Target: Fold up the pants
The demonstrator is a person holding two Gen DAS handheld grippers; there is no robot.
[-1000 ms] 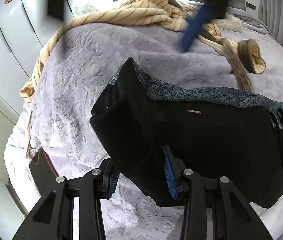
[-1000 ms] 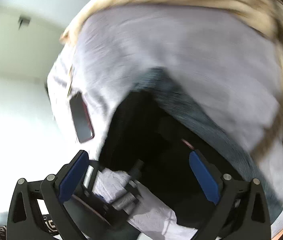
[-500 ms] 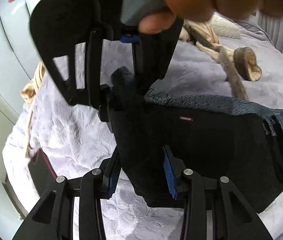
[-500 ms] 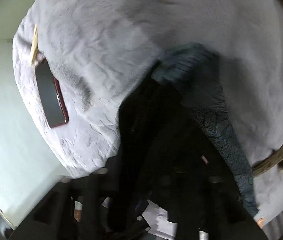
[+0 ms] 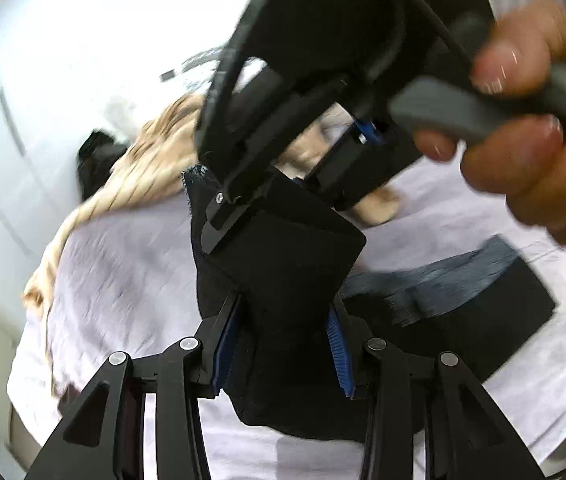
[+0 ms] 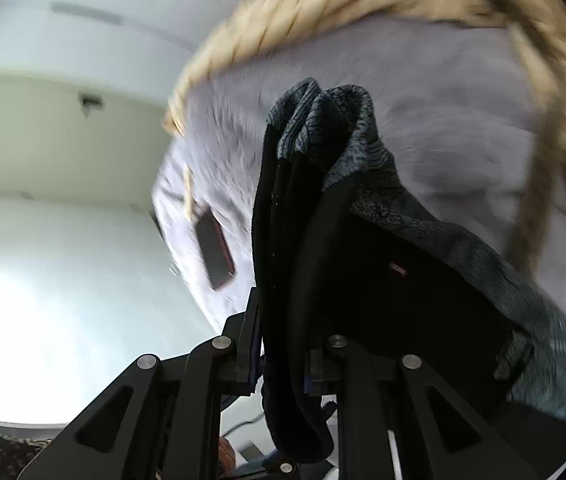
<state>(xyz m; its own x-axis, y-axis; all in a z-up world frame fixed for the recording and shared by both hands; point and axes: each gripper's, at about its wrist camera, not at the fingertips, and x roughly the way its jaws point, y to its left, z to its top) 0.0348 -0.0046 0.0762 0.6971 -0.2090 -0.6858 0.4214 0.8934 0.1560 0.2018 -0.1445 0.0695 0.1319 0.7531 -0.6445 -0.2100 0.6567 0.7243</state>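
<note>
Black pants (image 5: pixel 295 264) with a grey patterned waistband (image 6: pixel 323 120) lie partly on a lavender bed cover (image 5: pixel 123 272). My left gripper (image 5: pixel 283 320) is shut on a thick fold of the black cloth, which is raised off the bed. In the left wrist view, the right gripper (image 5: pixel 271 188) comes in from above with a hand (image 5: pixel 531 168) on its handle. It grips the same raised edge by the waistband corner. In the right wrist view, my right gripper (image 6: pixel 283 344) has its jaws closing, pads pressed on bunched layers of the pants (image 6: pixel 383 280).
A tan striped blanket (image 6: pixel 343 4) is heaped along the bed's far side. A dark phone with a red edge (image 6: pixel 215 252) lies on the cover near the bed's edge. White wardrobe doors (image 5: pixel 23 80) stand beside the bed. A dark item (image 5: pixel 95 160) lies by the blanket.
The right gripper came over from wide open and closed on the waistband corner. Both grippers then lifted that end of the pants off the bed, and the views tilted upward.
</note>
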